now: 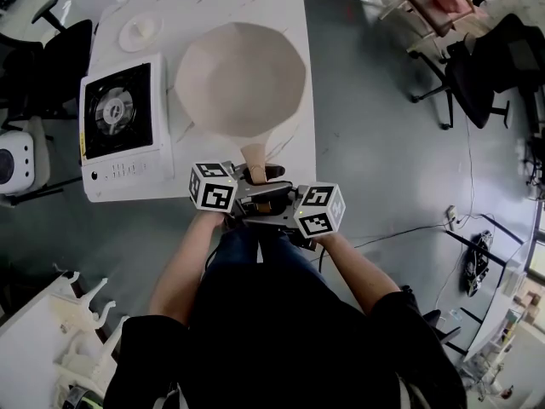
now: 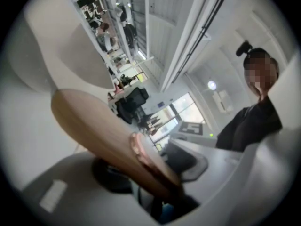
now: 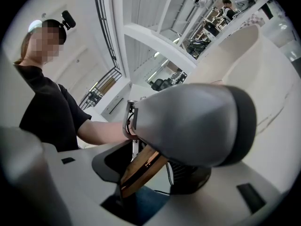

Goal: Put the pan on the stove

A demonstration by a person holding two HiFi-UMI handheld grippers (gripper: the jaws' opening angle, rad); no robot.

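A wide cream pan [image 1: 241, 79] rests on the white table [image 1: 285, 11], its wooden handle [image 1: 255, 158] pointing toward me. The white portable stove [image 1: 123, 126] with a black top stands just left of the pan. Both grippers meet at the handle's near end. My left gripper [image 1: 252, 187] comes in from the left; in its own view my left gripper [image 2: 150, 173] is shut on the wooden handle [image 2: 94, 126]. Opposite it, my right gripper [image 1: 279, 201] faces inward. In the right gripper view, my right gripper [image 3: 150, 171] holds the copper-ringed handle tip [image 3: 138, 171] between its pads.
A small white dish [image 1: 140, 31] sits behind the stove. Black office chairs [image 1: 477, 75] stand on the grey floor to the right, and cables lie there. A white device [image 1: 15, 164] is at the far left, and a white rack [image 1: 77, 322] is at lower left.
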